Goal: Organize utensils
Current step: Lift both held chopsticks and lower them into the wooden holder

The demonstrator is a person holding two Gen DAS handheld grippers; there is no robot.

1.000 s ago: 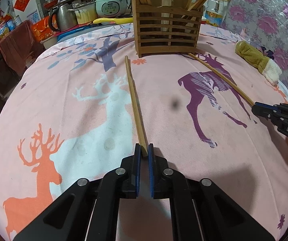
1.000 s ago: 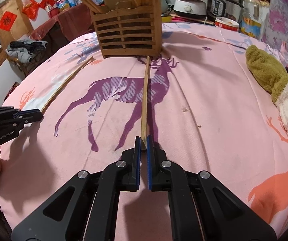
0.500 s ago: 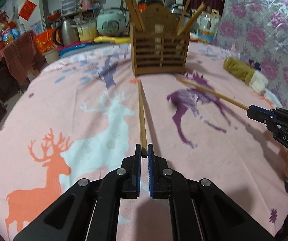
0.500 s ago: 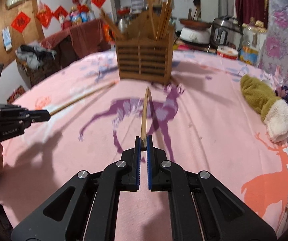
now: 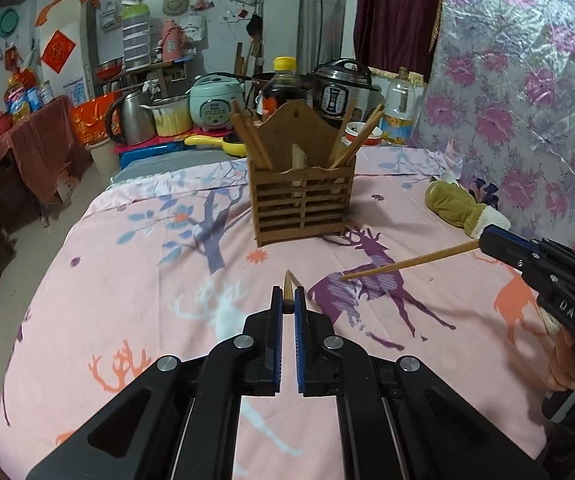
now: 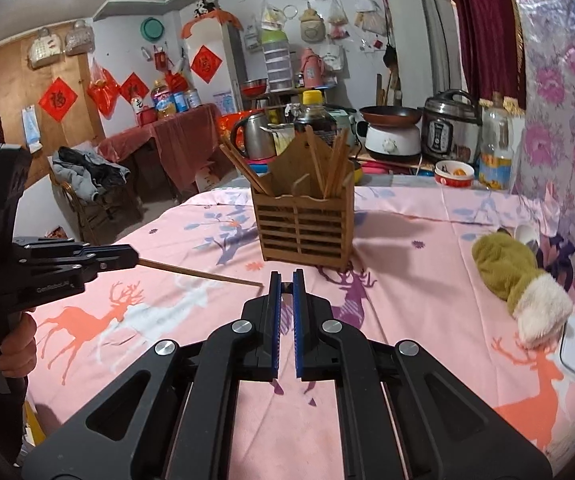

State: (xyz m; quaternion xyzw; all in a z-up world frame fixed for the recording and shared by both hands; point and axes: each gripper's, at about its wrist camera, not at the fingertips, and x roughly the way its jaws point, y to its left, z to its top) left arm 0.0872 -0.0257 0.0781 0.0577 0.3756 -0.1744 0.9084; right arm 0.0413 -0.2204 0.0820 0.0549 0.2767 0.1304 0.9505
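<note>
A slatted wooden utensil holder (image 5: 301,200) with several chopsticks stands on the pink deer-print tablecloth (image 5: 127,280); it also shows in the right wrist view (image 6: 307,228). My left gripper (image 5: 287,300) is shut on a wooden chopstick (image 5: 287,284), held above the cloth and pointing toward the holder; the right wrist view shows this chopstick (image 6: 203,275) sticking out of the left gripper (image 6: 137,261). My right gripper (image 6: 286,280) is shut on a second chopstick, seen in the left wrist view (image 5: 407,263) sticking out of the right gripper (image 5: 483,240). Its shaft is hidden end-on in the right wrist view.
An olive mitten with a white cuff (image 5: 463,210) lies on the cloth right of the holder, also in the right wrist view (image 6: 519,276). Behind the table stand rice cookers (image 5: 215,100), a kettle (image 5: 131,118), bottles (image 5: 397,110) and a bowl (image 6: 453,172).
Both grippers have lifted their chopsticks off the cloth. The sticks now point level toward the holder rather than lying on the table.
</note>
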